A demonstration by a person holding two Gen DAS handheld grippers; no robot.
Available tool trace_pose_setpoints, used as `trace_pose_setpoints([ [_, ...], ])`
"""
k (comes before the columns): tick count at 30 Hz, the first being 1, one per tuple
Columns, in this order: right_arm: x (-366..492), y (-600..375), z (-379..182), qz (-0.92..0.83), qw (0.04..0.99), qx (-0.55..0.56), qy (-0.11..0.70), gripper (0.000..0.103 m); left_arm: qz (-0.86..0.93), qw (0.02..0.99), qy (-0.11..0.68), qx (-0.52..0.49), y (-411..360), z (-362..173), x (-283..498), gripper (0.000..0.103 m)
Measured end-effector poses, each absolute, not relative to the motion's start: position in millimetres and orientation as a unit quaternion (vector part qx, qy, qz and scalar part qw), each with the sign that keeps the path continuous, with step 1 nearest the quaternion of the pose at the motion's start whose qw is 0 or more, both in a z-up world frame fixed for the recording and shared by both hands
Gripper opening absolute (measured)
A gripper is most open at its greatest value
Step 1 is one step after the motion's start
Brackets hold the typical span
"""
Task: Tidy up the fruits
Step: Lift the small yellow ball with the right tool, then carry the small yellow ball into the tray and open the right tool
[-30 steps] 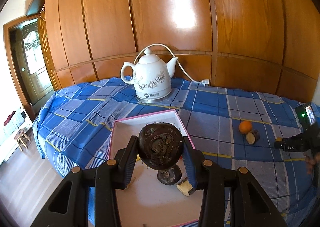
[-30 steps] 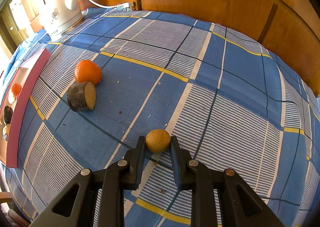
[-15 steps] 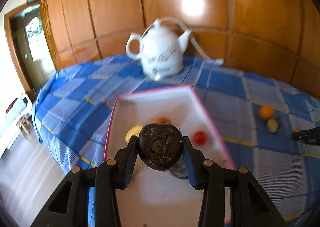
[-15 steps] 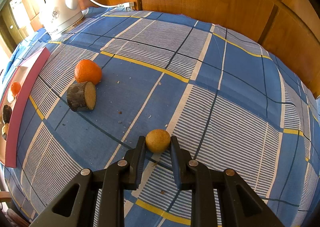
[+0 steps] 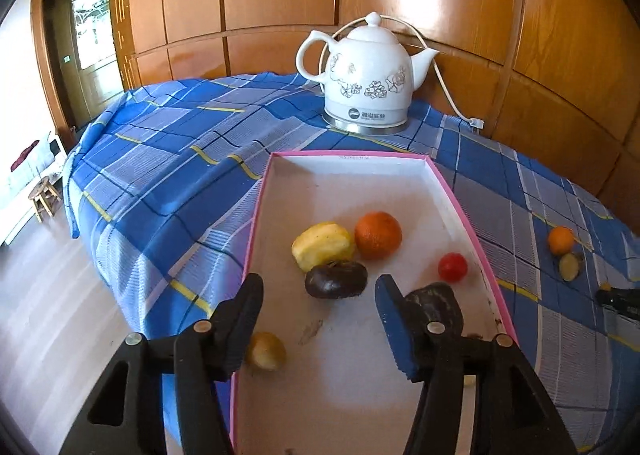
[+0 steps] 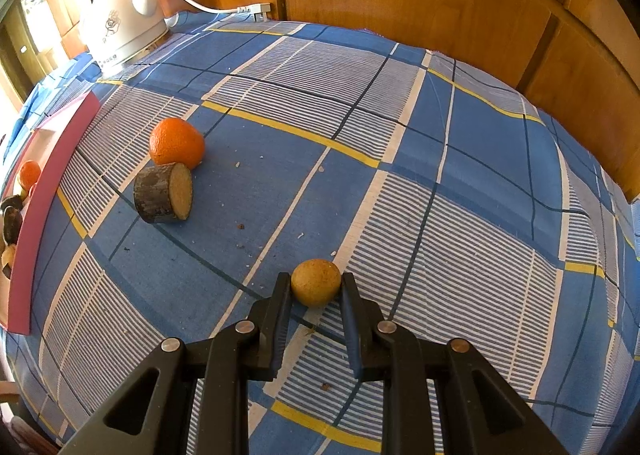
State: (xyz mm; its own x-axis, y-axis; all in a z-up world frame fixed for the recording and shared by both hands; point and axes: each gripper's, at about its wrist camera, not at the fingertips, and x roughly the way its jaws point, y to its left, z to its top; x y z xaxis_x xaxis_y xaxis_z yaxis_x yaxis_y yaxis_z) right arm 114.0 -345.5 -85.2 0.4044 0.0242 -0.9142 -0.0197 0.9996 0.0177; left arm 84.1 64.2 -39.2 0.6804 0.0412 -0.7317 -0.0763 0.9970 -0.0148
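My left gripper (image 5: pixel 319 293) is open and empty above the pink-rimmed white tray (image 5: pixel 460 211). In the tray lie a dark brown fruit (image 5: pixel 336 279), a second dark fruit (image 5: pixel 438 303) behind my right finger, a yellow peeled fruit (image 5: pixel 323 246), an orange (image 5: pixel 378 235), a small red fruit (image 5: pixel 452 267) and a small tan fruit (image 5: pixel 266 351). My right gripper (image 6: pixel 315 285) is shut on a small round yellow-brown fruit (image 6: pixel 316 282) resting on the cloth. An orange (image 6: pixel 176 142) and a cut dark-skinned piece (image 6: pixel 163 193) lie to its left.
A white floral electric kettle (image 5: pixel 366 75) with its cord stands behind the tray, by the wood-panelled wall. The blue checked cloth (image 6: pixel 400 135) covers the table. The tray's pink side (image 6: pixel 28 223) shows at the left of the right wrist view. The table edge drops to the floor at left.
My left gripper has opened and let go of the dark brown fruit, which now lies in the tray. The left view swung over the tray. The right gripper has stayed still.
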Motion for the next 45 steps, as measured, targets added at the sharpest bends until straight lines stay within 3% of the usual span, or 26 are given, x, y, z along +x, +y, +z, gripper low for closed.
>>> trace_pose_setpoints([
  [5, 114, -344, -85, 0.013, 0.838, -0.002, 0.546, 0.024, 0.047, 0.919, 0.391, -0.021, 68, -30, 60, 0.066],
  [26, 111, -335, -83, 0.003, 0.832, -0.012, 0.554, 0.024, 0.025, 0.938, 0.345, -0.026, 59, 5, 22, 0.071],
  [45, 95, -194, -16, 0.189, 0.86, 0.014, 0.474, 0.024, 0.028, 0.935, 0.352, -0.038, 66, -3, 22, 0.073],
])
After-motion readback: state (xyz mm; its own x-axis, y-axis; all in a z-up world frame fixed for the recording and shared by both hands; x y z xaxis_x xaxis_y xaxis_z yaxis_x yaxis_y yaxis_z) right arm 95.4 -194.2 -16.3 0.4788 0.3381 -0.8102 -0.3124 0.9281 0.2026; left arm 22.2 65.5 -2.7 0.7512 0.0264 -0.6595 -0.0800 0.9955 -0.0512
